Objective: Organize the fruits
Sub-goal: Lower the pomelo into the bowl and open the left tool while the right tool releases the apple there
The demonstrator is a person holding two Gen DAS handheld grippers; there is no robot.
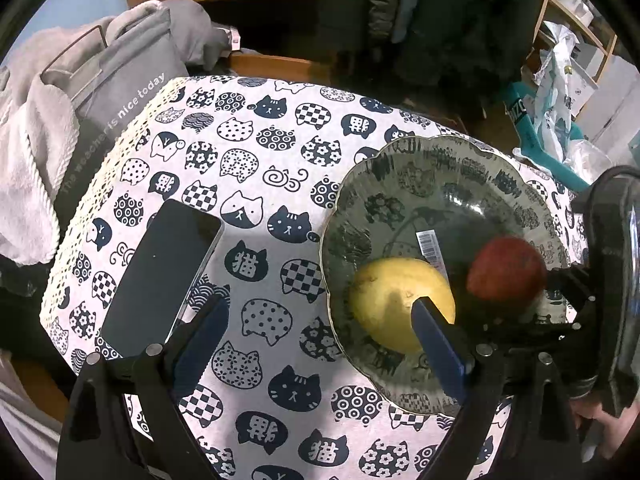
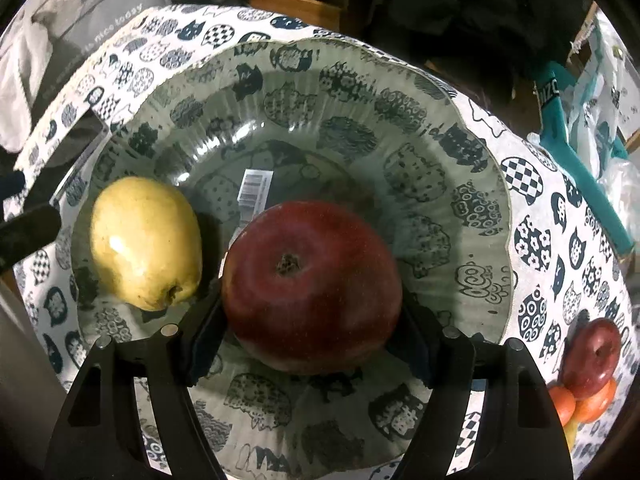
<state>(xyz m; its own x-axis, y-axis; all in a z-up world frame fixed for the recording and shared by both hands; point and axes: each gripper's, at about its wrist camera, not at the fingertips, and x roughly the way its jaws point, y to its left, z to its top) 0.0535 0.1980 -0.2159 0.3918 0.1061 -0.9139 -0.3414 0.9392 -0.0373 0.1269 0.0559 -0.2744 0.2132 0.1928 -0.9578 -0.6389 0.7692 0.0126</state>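
A table [image 1: 248, 216] draped in a white cloth printed with navy cat faces fills both views. On it sits a wide glass bowl [image 2: 472, 160] with a scalloped rim, the cloth pattern showing through its walls and a barcode sticker [image 2: 254, 189] on its base.

Inside the bowl, the right gripper [image 2: 310, 344] has its two fingers closed against the sides of a red apple [image 2: 312, 292], stem dimple facing up; whether the apple rests on the bowl floor or hangs just above it cannot be told. Just beside it, to the left, lies a yellow pear [image 2: 146, 240] on its side.

The left gripper [image 1: 316, 340] stands wide open and empty, one finger over the cloth, the other above the pear at the bowl's near rim.

To place the apple well, it likely wants lowering to the glass before the fingers spread, kept off the pear so neither rolls.

A dark phone [image 1: 164, 276] lies left of the bowl. More fruit [image 2: 588, 372], red and orange, waits at the table's right edge. The left finger over the bowl crowds the space.
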